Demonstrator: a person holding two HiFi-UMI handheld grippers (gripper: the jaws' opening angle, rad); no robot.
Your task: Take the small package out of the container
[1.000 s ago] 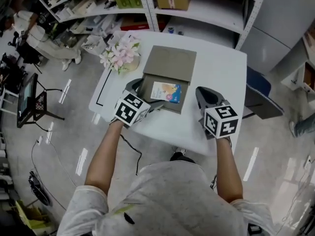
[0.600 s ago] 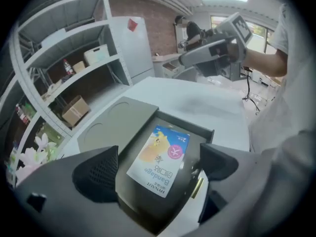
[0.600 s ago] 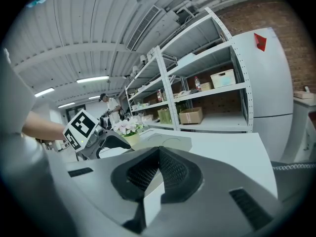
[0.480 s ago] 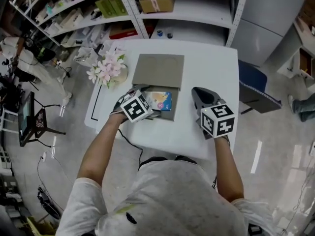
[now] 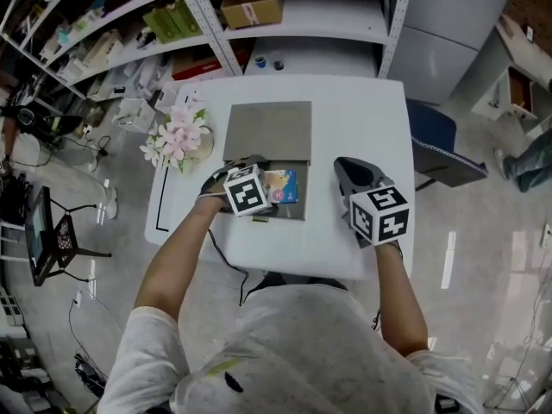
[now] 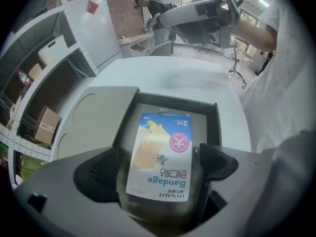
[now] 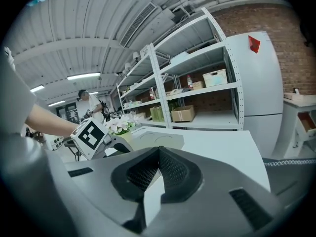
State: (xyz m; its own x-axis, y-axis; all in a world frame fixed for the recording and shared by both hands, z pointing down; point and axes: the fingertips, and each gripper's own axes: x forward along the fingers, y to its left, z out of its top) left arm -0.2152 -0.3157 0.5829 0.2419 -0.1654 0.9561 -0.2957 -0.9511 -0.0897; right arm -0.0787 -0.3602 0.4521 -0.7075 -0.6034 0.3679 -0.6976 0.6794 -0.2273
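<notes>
Grey container [image 6: 213, 113] holds small package [image 6: 163, 142]; long axis runs dead ahead between left gripper [image 6: 157, 169] jaws, spread astride it; right gripper [image 7: 157, 167] clenched, empty, farther off.

The small package [image 6: 160, 157], seen upside down, reads "Bandage" in blue with the brand "HYNAUT" at its near edge, Chinese characters beside them, a "2" near its far edge, and a "¥" in a pink circle [image 6: 179, 142]
</notes>
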